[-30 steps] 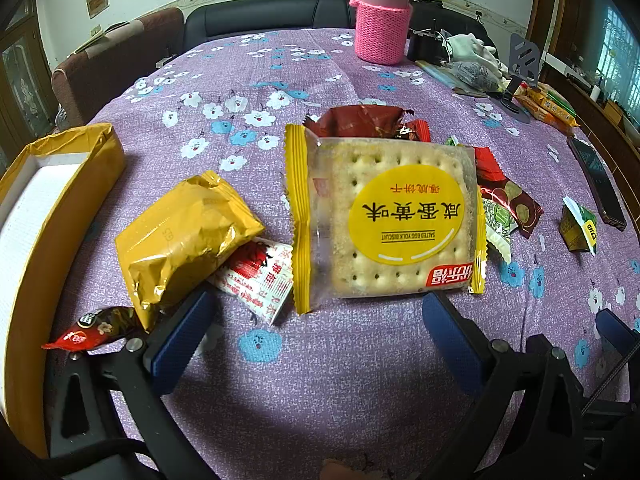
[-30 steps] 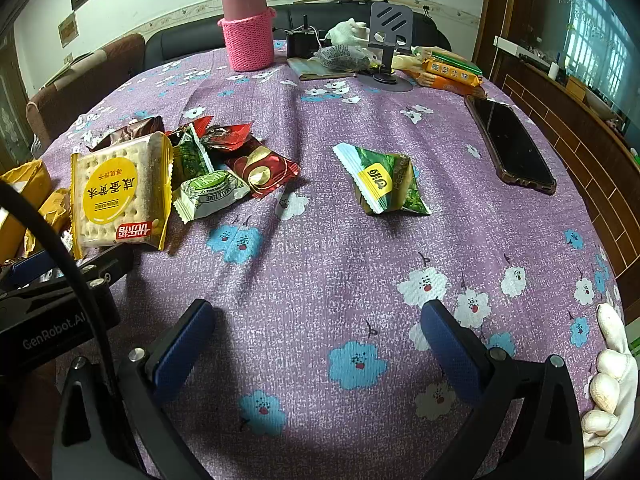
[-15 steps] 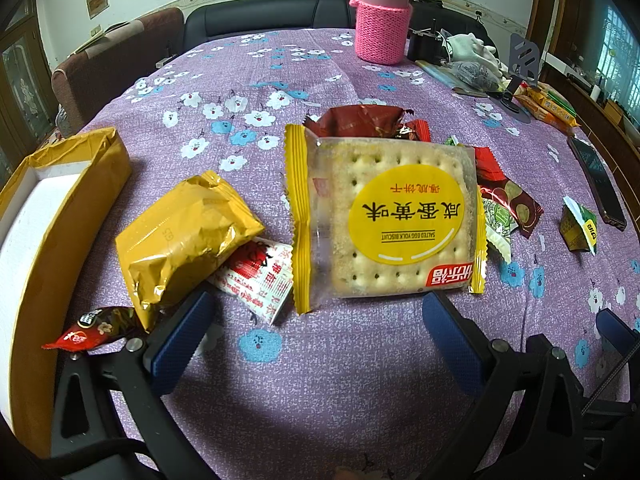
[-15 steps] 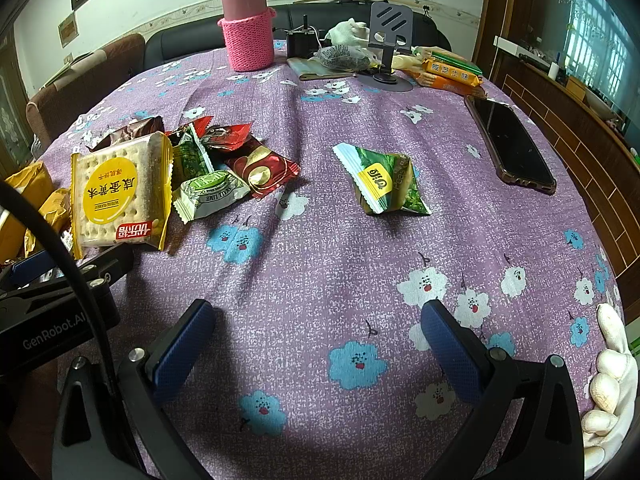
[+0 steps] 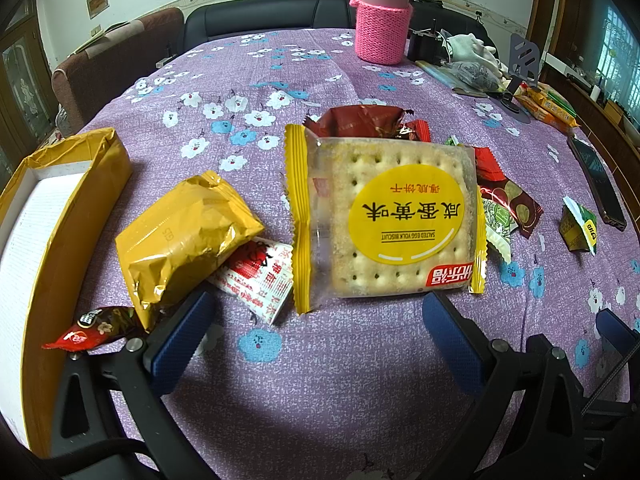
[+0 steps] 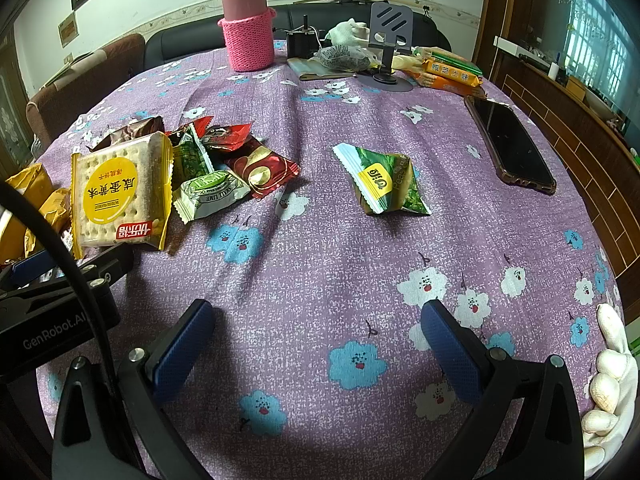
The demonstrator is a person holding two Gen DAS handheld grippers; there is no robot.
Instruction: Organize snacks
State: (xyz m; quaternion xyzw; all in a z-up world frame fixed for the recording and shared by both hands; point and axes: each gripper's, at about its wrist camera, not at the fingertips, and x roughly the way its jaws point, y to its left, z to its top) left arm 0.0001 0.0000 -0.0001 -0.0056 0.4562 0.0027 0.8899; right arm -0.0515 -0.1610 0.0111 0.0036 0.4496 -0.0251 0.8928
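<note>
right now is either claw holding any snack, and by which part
Nothing is held. The left claw and the right claw are both open over bare tablecloth.

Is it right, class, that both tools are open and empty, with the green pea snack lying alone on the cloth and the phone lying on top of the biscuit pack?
Not quite. In the right wrist view the phone lies on the cloth at the right, far from the biscuit pack. The rest stands: left tool and right tool are open and empty, and the pea snack lies alone.
</note>
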